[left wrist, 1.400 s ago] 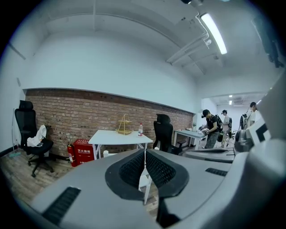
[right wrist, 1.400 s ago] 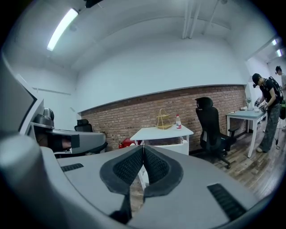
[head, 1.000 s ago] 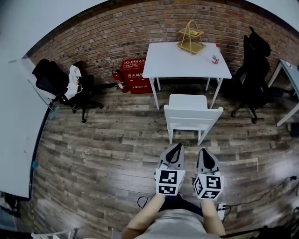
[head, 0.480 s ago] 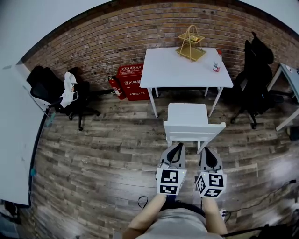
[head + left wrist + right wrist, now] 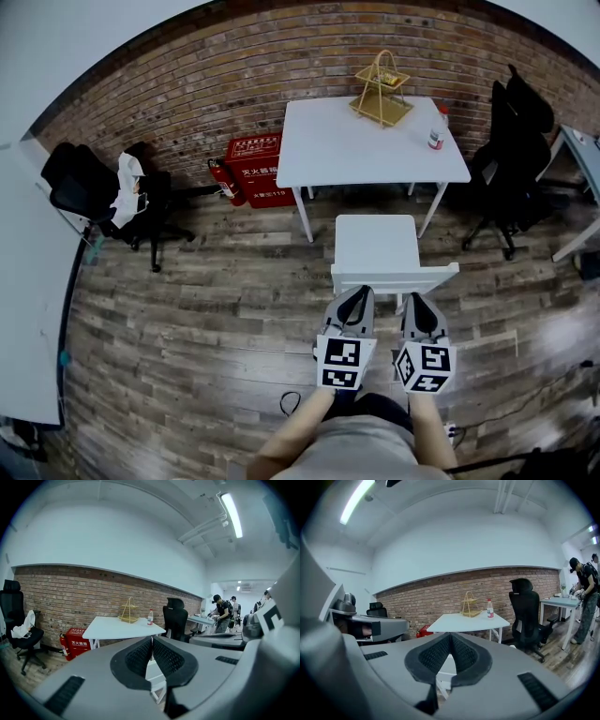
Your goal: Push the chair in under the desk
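Note:
The white chair (image 5: 377, 244) stands in front of the white desk (image 5: 366, 145), seat toward the desk and backrest (image 5: 394, 275) toward me. My left gripper (image 5: 359, 292) and right gripper (image 5: 419, 298) are side by side, both shut and empty, their tips just short of the backrest; I cannot tell whether they touch it. In the left gripper view the shut gripper (image 5: 151, 639) points at the desk (image 5: 117, 626), with a bit of the chair (image 5: 154, 673) below. The right gripper view shows the shut gripper (image 5: 450, 637), the desk (image 5: 464, 619) and the chair (image 5: 446, 665).
A gold wire basket (image 5: 380, 89) and a bottle (image 5: 434, 127) stand on the desk. Black office chairs stand at the right (image 5: 511, 141) and left (image 5: 103, 183). A red fire-extinguisher box (image 5: 253, 169) sits by the brick wall. Another white table edge (image 5: 28, 281) runs along the left. People (image 5: 222, 613) stand at the far right.
I have moved forward toward the chair and desk. Both grippers, still shut, have come from well behind the chair up to its backrest.

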Motion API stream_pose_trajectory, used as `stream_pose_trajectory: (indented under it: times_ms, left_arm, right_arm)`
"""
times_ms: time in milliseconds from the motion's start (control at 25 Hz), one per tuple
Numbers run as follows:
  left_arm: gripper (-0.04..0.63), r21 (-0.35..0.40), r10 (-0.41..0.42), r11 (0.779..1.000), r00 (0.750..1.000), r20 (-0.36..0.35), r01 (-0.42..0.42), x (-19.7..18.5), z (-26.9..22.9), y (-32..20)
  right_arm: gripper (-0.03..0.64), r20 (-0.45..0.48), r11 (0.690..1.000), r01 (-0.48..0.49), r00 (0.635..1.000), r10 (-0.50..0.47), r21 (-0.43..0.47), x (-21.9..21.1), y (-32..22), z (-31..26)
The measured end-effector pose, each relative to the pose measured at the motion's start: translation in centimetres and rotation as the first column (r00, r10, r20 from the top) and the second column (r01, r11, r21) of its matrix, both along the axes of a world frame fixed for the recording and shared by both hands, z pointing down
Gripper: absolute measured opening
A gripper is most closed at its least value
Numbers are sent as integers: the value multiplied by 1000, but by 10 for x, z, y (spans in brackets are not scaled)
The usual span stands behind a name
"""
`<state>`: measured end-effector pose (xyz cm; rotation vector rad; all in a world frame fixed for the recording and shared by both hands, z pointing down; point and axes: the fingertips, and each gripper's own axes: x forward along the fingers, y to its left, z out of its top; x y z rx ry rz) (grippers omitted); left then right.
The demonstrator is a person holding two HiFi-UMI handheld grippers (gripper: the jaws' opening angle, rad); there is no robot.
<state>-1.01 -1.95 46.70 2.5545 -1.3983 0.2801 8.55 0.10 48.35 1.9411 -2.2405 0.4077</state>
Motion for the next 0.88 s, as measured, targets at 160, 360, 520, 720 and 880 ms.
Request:
stream_pose_trajectory:
  times_ms: [160,360,520,720,880]
  left_arm:
    - [21,-16,16,1000,1000,-7,-16,-1,5,-12]
    - [21,-30,38,999,999,-3,-38,3,10,-23]
    - [21,-33,44,998,999,1,-44,1,13,-29]
    - [21,-53,30,998,1000,10,-29,-2,19,-41]
    - [21,-62,25,998,999,23,-24,-3,26,-53]
  right_arm:
    - [16,0,1000,0,1000,0,-8,-4,-12,3]
    - [16,-3,1000,1,1000,-1,-22,-4,-24,7]
    - [17,-8,1000,10,1000,-11,-29,-8,-31,8]
    - [17,-15,999,25,1000,-26,-43,-9,-45,11]
    - [17,-40,998,43,998,-45,-51,-5,-58,15]
